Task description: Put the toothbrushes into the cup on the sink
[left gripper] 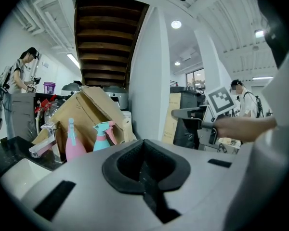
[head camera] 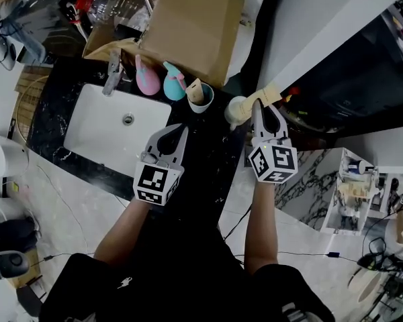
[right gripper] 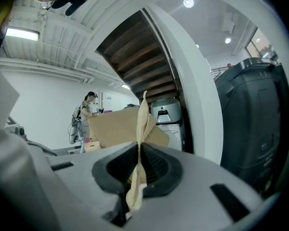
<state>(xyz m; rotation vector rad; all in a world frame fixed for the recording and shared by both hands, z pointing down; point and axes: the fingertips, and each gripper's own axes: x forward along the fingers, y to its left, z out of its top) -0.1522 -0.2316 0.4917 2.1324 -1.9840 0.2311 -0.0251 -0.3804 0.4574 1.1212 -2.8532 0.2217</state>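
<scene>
The left tool (head camera: 176, 133) hovers over the black counter (head camera: 211, 163) just right of the white sink (head camera: 97, 143), a little left of the frame's centre. In the left gripper view, the left tool (left gripper: 145, 163) has its jaws pressed together with nothing between them. The right tool (head camera: 260, 110) sits right of centre, beyond the counter's right edge, and is clamped on a slim, pale beige toothbrush (head camera: 269, 94). In the right gripper view the toothbrush (right gripper: 142, 124) stands nearly upright, pinched between the dark pads of the right tool (right gripper: 138, 170), with its top rising well above them. The cup (head camera: 203, 106), white with a bluish rim, stands on the counter at the upper middle of the head view, behind the sink's right corner. A beige item leans inside it. The cup lies between the two tools and further up the frame, apart from both. Left of the cup stand a teal spray bottle (head camera: 174, 83) and a pink spray bottle (head camera: 146, 79), then the faucet (head camera: 112, 76) at the sink's back edge. A cardboard box (head camera: 188, 25) rises behind them. A cream rounded container (head camera: 236, 111) sits at the counter's right edge, just beside the right tool's tips.
</scene>
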